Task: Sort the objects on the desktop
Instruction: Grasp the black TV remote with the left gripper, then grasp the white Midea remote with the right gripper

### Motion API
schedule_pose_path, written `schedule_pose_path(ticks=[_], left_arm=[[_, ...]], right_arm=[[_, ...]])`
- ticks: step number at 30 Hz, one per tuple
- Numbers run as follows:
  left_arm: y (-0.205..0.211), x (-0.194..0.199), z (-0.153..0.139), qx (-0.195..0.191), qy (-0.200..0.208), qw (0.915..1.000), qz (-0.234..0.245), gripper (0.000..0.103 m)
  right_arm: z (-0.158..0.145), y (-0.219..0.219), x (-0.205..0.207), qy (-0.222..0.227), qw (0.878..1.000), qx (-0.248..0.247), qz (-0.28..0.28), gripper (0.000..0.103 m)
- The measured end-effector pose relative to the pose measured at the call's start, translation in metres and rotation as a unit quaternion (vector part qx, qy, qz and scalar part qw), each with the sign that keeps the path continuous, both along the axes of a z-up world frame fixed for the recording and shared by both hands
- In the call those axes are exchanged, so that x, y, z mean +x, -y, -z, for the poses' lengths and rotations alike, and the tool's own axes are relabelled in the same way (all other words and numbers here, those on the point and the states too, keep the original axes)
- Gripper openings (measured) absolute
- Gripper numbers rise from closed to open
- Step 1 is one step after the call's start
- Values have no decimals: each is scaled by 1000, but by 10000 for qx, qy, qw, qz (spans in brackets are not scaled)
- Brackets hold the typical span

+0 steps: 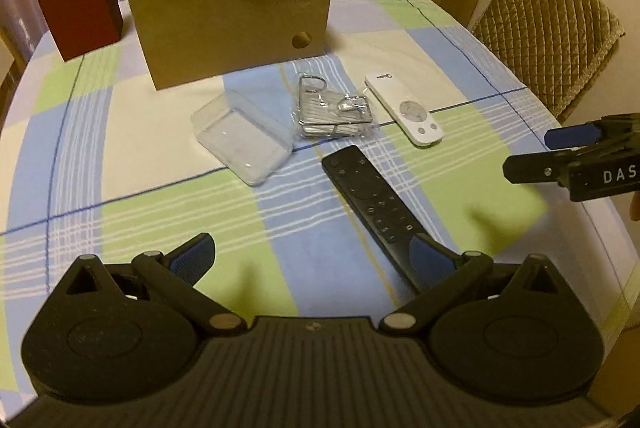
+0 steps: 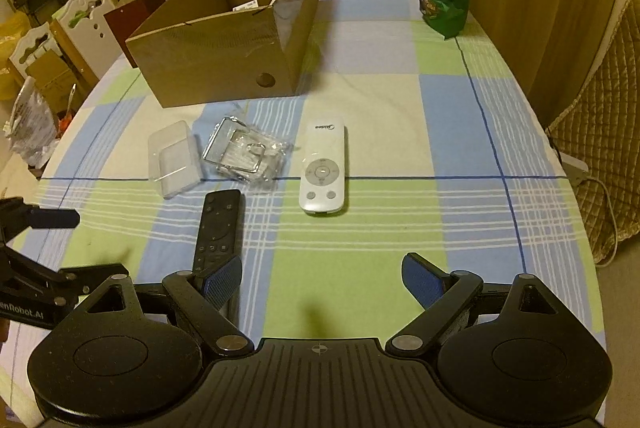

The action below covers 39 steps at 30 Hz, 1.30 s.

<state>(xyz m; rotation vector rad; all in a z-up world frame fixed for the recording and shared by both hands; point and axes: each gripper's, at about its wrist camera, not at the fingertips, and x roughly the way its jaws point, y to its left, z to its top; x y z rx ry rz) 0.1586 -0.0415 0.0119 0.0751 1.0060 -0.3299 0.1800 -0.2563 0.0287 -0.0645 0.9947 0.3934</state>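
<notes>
Both grippers, left gripper (image 1: 312, 260) and right gripper (image 2: 322, 278), hover spread wide, holding nothing. Black remote (image 1: 370, 202), white remote (image 2: 323, 166), clear tray (image 1: 242, 140) and bagged wire rack (image 1: 334, 112) all sit outside the cardboard box (image 1: 236, 16), so sorting's left.

Matt corrugated cardboard box (image 1: 236, 24) on a woven cloth-covered bench (image 1: 140, 148). Clear glossy plastic tray (image 1: 242, 138), shiny wire rack (image 1: 332, 108) (bagged in film), 2 smooth plastic remotes (image 2: 323, 168).
</notes>
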Motion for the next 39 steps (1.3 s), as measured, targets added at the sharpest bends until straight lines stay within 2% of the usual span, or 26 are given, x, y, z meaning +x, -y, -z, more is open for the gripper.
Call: schedule_pose_path(ticks=[8,11,14,23,26,28,30,39], left_arm=[[29,0,22,-247,-139,9987,-433,101],[42,5,33,-363,-227,9978,-507,95],[57,9,43,-303,-241,9977,-558,92],[77,17,59,98,-38,9971,-749,70],[78,19,58,309,16,9974,-650,57],[76,21,57,404,31,9979,-515,38],[71,23,55,374,-32,9983,-435,34],[32,14,47,462,-107,9985,-288,34]], right_arm=[[5,6,9,-29,10000,-92,-18,90],[5,8,14,-10,9998,-156,-126,90],[7,13,21,2,9997,-203,-145,90],[15,30,40,-47,9997,-220,-102,90],[19,29,43,-73,9997,-185,-106,90],[21,29,46,-90,9998,-161,-109,90],[23,28,48,-105,9998,-129,-112,90],[47,-12,65,54,9983,-223,-537,89]])
